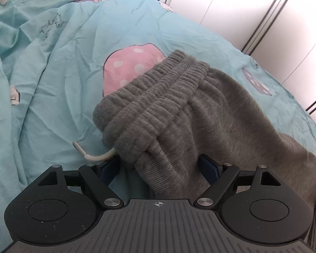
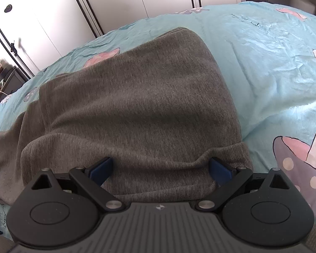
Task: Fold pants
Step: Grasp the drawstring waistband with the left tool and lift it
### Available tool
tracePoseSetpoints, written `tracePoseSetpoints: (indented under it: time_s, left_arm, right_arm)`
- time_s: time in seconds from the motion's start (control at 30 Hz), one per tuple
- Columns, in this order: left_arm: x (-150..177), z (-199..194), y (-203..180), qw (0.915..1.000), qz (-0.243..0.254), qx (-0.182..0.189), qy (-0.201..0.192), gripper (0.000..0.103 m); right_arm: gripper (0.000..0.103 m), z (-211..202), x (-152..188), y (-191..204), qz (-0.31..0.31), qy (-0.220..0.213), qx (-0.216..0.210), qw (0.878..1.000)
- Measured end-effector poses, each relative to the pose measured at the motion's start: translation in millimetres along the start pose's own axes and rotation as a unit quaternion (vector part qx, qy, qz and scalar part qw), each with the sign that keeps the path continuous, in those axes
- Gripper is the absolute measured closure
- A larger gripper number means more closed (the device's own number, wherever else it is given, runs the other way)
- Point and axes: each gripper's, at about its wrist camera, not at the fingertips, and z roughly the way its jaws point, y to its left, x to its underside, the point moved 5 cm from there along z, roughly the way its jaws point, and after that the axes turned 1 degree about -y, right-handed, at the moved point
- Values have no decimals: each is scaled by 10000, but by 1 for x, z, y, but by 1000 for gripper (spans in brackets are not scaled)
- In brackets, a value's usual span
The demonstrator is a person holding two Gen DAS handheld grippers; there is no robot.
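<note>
Grey knit pants [image 1: 200, 113] lie folded on a light blue bedspread [image 1: 52, 84]. In the left wrist view the ribbed waistband [image 1: 149, 101] faces me, with a pale drawstring [image 1: 94, 157] hanging out at its left. My left gripper [image 1: 160, 166] is open, its blue pads on either side of the waistband corner. In the right wrist view the pants [image 2: 137, 105] spread ahead as a folded stack. My right gripper [image 2: 160, 170] is open, with the near folded edge of the cloth between its blue pads.
The bedspread [image 2: 273, 63] has pink and purple mushroom prints and is wrinkled, bunched up at the left in the left wrist view. White wardrobe doors [image 2: 115, 0] stand behind the bed. A small stand with clutter [image 2: 0, 76] is at far left.
</note>
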Motion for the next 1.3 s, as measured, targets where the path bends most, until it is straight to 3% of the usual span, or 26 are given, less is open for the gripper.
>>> tracePoseSetpoints:
  time_s: [0.27, 0.47, 0.6, 0.83, 1.03, 1.13, 1.2, 1.3]
  left_arm:
    - [-5, -11, 27, 9953, -753, 605, -31, 40]
    - [-1, -20, 26, 9940, -719, 765, -298, 46]
    - [2, -28, 29, 9902, -819, 1019, -483, 47]
    - [8, -25, 30, 9891, -960, 1089, -259, 48]
    - [19, -12, 19, 9833, -1018, 1506, 126, 36]
    - [7, 2, 25, 9778, -1438, 1522, 93, 50]
    - [3, 6, 32, 9697, -1765, 1685, 145, 65]
    - [6, 0, 29, 9730, -1552, 1709, -35, 73]
  right_arm:
    - [5, -1, -1, -4, 73, -4, -55, 10000]
    - [5, -1, -1, -3, 53, -4, -37, 10000]
    - [5, -1, -1, -3, 51, -2, -40, 10000]
    - [5, 1, -1, -1, -37, -8, 28, 10000]
    - [5, 2, -1, 0, -40, -18, 45, 10000]
    - [5, 3, 0, 3, -118, -28, 100, 9999]
    - [5, 4, 1, 4, -194, -22, 136, 9997]
    - [5, 3, 0, 3, -151, -35, 111, 9998]
